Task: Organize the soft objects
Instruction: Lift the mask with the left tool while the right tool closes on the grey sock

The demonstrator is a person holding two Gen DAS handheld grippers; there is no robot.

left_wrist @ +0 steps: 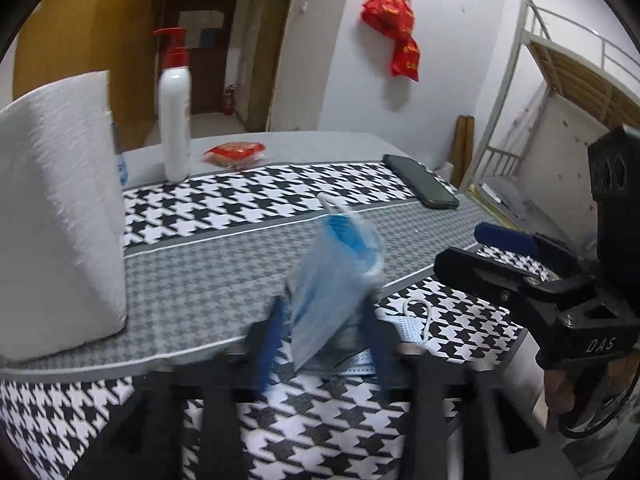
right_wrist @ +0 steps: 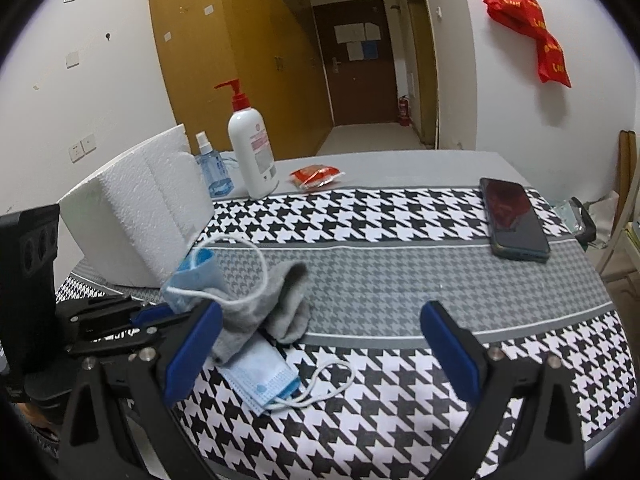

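Centrally in the left wrist view, a blue face mask [left_wrist: 336, 280] is seen standing up between the two blue pads of the left gripper [left_wrist: 326, 344]; the picture is smeared there, so whether the pads press on the mask cannot be told. From the right wrist view the same mask [right_wrist: 190, 280] is seen bunched at the left gripper's tips [right_wrist: 160, 318], with its white ear loop [right_wrist: 256, 264] arching over a grey sock [right_wrist: 276, 304] that lies crumpled on the table. A second face mask [right_wrist: 260, 380] is laid flat on the houndstooth tablecloth [right_wrist: 400, 216], partly under the sock, its loops trailing toward the near edge. The right gripper [right_wrist: 320, 352] is held over the cloth with its jaws wide apart and nothing between them; its left pad [right_wrist: 192, 352] is just beside the sock and the flat mask, though contact cannot be confirmed. In the left wrist view the right gripper [left_wrist: 468, 248] is seen at the right, with part of a hand [left_wrist: 560, 392] below it. A white foam block [right_wrist: 136, 208] is stood at the left of the table, close behind the bunched mask. Behind it a small blue spray bottle [right_wrist: 214, 168] and a white pump bottle [right_wrist: 252, 148] with a red top are placed upright, and a red packet [right_wrist: 316, 176] lies near them. A dark phone [right_wrist: 514, 218] is laid flat toward the far right, well apart from the soft things. A red bag [right_wrist: 528, 28] is hung on the wall.
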